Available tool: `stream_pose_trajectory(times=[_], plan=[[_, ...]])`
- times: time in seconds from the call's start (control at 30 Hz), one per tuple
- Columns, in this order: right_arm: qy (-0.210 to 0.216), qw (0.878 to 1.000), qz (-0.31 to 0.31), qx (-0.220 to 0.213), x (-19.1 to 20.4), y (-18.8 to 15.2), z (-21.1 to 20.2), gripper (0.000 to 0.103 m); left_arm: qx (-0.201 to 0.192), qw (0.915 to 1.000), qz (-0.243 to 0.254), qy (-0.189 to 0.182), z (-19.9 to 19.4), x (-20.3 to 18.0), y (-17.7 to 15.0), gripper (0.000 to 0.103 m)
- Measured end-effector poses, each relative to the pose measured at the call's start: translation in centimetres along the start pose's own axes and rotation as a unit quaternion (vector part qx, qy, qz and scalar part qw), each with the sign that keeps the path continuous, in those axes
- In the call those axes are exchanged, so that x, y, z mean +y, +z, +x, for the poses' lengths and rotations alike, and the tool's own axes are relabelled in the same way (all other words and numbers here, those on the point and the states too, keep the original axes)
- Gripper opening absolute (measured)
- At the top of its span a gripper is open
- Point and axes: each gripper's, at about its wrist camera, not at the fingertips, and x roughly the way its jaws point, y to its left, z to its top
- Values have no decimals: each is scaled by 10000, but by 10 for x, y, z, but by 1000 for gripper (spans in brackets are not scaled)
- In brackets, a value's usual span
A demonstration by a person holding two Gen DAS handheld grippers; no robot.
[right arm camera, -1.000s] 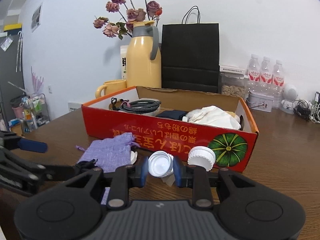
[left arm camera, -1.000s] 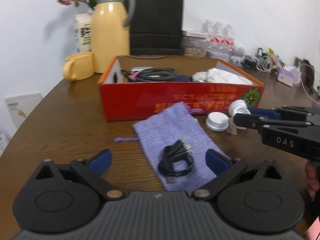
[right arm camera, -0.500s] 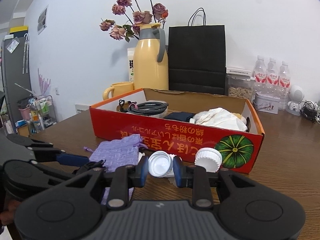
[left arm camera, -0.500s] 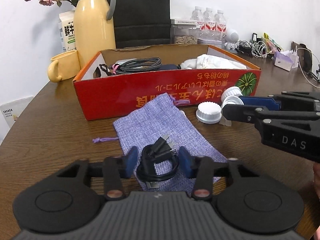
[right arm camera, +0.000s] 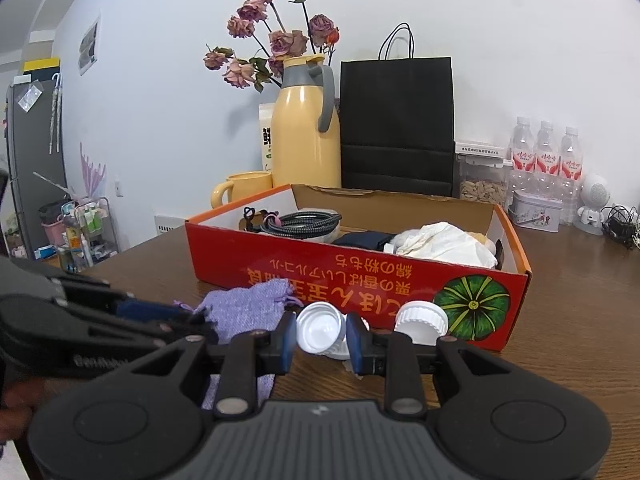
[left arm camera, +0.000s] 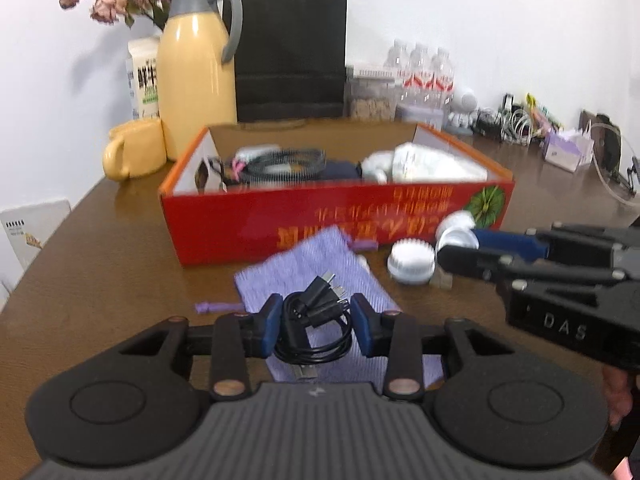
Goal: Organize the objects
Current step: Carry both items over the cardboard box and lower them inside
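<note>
**Box half packed, both grippers loaded**

So the red cardboard box sits mid-tabletop toward the back edge and already holds a braided cable coil, something dark and a white crumpled bag. Looks like a good chunk is done.

Left gripper is clamped on the bundled black USB cable, right over the purple drawstring pouch lying in front of the box. Right gripper is pinching a small white bottle by its open mouth, just in front of the box's near wall. A white ribbed cap lies beside it on the tabletop.

My guess at what's left: cable, bottle, cap and pouch all go in.
</note>
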Motion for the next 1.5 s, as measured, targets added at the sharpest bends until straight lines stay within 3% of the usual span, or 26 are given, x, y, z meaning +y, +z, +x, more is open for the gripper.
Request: stream_pose_trajectory(times=[0.23, 0.53, 0.8, 1.03, 1.17, 1.33, 1.43, 1.5], plan=[[108, 9992, 196, -323, -4, 23, -5, 26, -555, 9984, -91, 9, -10, 1, 40, 38], [-160, 9969, 113, -756, -14, 74, 14, 25, -1042, 9937, -402, 38, 5, 3, 92, 38], [-351, 9960, 232, -788, -33, 103, 61, 25, -1058, 9911, -777, 209, 54, 13, 121, 38], [-368, 9977, 404, -410, -53, 92, 107, 25, -737, 9922, -916, 411, 100, 22, 118, 37], [-462, 9983, 314, -190, -52, 83, 119, 25, -613, 9930, -877, 510, 108, 24, 113, 37], [-538, 9980, 290, -138, -50, 78, 119, 26, -780, 9921, -799, 568, 103, 19, 107, 40], [-678, 9973, 262, -106, -49, 75, 118, 26, -932, 9902, -771, 695, 98, 18, 106, 61], [-731, 9969, 281, -95, -51, 74, 116, 31, -1075, 9879, -801, 776, 94, 19, 104, 85]])
